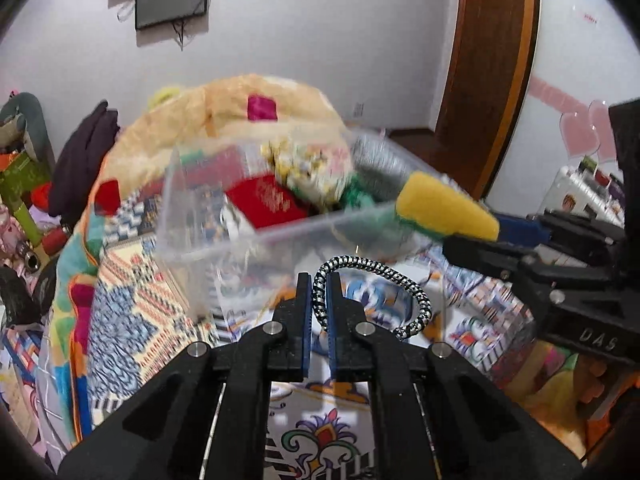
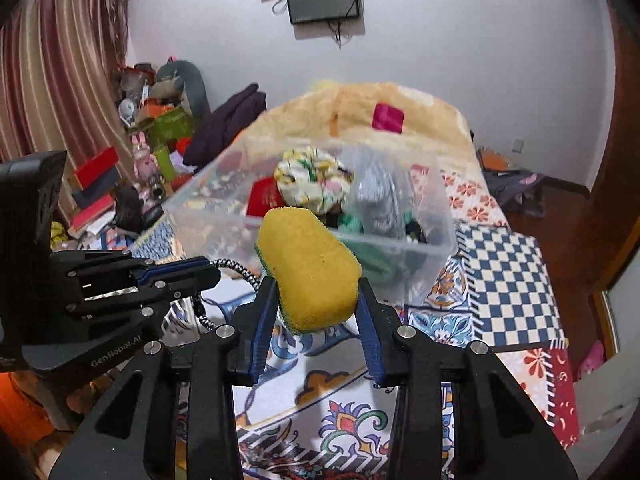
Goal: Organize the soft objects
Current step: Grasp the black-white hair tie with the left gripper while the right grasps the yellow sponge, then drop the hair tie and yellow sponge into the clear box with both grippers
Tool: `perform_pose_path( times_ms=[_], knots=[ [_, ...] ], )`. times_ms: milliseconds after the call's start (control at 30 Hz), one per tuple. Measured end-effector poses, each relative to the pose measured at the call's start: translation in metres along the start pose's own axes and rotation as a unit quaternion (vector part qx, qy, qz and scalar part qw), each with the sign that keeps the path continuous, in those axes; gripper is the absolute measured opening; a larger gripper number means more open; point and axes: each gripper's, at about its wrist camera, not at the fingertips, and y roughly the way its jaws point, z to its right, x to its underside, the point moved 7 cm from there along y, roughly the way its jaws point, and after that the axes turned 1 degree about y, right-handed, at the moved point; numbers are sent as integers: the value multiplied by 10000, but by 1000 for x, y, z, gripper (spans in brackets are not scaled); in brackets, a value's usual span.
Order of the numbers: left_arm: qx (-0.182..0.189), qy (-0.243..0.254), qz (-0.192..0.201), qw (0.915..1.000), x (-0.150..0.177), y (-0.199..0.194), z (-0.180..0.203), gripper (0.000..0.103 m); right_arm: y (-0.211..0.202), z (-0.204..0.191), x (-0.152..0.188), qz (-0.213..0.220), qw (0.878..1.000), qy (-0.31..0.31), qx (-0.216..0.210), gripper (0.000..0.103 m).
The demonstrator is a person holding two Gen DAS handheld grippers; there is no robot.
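My left gripper (image 1: 319, 280) is shut on a black-and-white braided cord loop (image 1: 404, 288), held above the patterned bedspread just in front of a clear plastic bin (image 1: 208, 240). My right gripper (image 2: 318, 284) is shut on a yellow sponge with a green underside (image 2: 310, 268), held near the bin's (image 2: 424, 252) front wall. In the left wrist view the sponge (image 1: 448, 210) and right gripper (image 1: 472, 236) reach in from the right, over the bin's rim. The left gripper (image 2: 208, 270) and cord (image 2: 236, 268) show at left in the right wrist view. The bin holds a floral scrunchie (image 2: 312, 180), a red booklet (image 2: 264, 200) and green and grey items.
A beige blanket heap (image 2: 360, 108) rises behind the bin. A blue checked cloth (image 2: 508, 280) lies to the right on the bed. Cluttered boxes and toys (image 2: 140, 152) stand at left by the curtain. A wooden door (image 1: 488, 80) is at right.
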Motion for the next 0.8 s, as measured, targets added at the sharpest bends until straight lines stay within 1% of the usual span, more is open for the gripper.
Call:
perform_pose_path(
  times_ms=[133,367,433,600,700,800],
  knots=[
    [-5,-128,324,9994,-24,-13,-4,6,-10,-1,-14,244,9997,-2,87,35],
    [2,-392,701,9968,-60,-24,-16,6,-18,7,-44,601,9978,96,258,36],
    [23,-428,728,9964,-70,-22,-18,6,-15,9,-53,664,9973,140,263,36],
    [-151,-389,769,9962,-84,-10,-21,6,-2,9,-66,730,9968,188,257,36],
    [-261,-410,690,9964,-87,3,-25,6,11,9,-69,678,9971,216,253,36],
    [-335,-452,534,9970,-82,21,-32,6,24,11,-63,527,9979,239,275,36]
  ],
)
